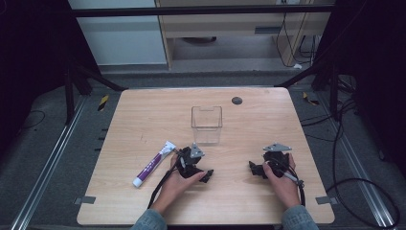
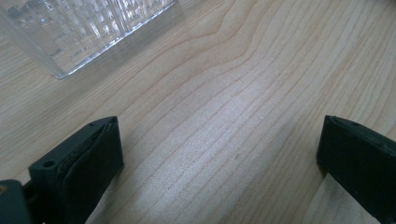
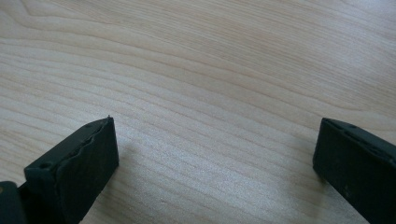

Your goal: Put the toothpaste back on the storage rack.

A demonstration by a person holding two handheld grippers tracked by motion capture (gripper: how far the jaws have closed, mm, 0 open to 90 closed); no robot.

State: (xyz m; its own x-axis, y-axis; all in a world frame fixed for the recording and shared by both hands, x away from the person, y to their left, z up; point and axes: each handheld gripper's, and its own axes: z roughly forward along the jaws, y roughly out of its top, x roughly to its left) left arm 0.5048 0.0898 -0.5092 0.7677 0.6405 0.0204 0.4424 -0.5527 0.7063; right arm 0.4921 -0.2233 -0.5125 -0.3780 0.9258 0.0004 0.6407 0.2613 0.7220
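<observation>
A clear plastic box (image 1: 207, 124) stands upright near the middle of the wooden table (image 1: 143, 115); its lower corner (image 2: 84, 32) shows in the left gripper view, top left. A white and purple tube (image 1: 153, 164) lies on the table left of my left gripper (image 1: 194, 160). That gripper rests on the table just below the box, held by a hand, its jaws wide apart over bare wood (image 2: 219, 140). My right gripper (image 1: 273, 160) rests at the front right, also hand-held, jaws wide apart with nothing between them (image 3: 215, 144).
A small dark round disc (image 1: 236, 100) lies near the table's far edge. Cables (image 1: 344, 158) run on the floor to the right. Black frame legs (image 1: 81, 76) stand at the far corners.
</observation>
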